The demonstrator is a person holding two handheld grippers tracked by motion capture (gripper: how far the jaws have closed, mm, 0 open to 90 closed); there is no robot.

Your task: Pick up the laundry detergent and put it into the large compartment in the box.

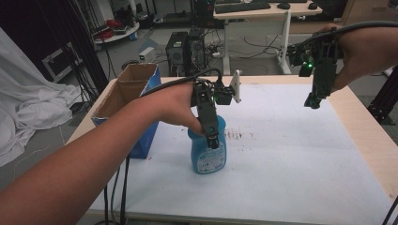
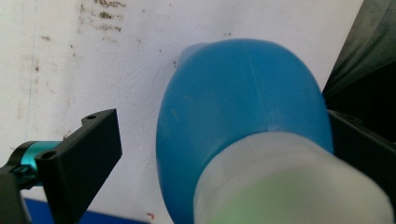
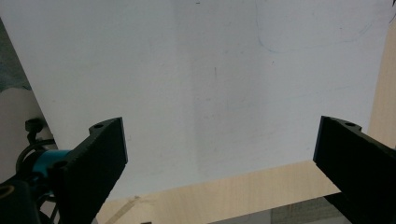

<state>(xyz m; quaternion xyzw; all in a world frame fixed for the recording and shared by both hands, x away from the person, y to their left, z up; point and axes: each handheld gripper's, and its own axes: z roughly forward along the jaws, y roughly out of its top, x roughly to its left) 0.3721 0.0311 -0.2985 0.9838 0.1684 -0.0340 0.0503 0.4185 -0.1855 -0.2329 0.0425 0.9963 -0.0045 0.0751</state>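
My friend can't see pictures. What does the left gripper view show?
A blue bottle with a pale cap stands between two open black jaws. Under it lies a white table cover with small dark stains.

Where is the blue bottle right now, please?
In the high view, the blue bottle stands left of centre on the white sheet, beside the cardboard box, under the left gripper.

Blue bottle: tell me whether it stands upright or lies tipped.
Upright. The blue bottle stands on its base on the white sheet, cap end up beneath the left gripper.
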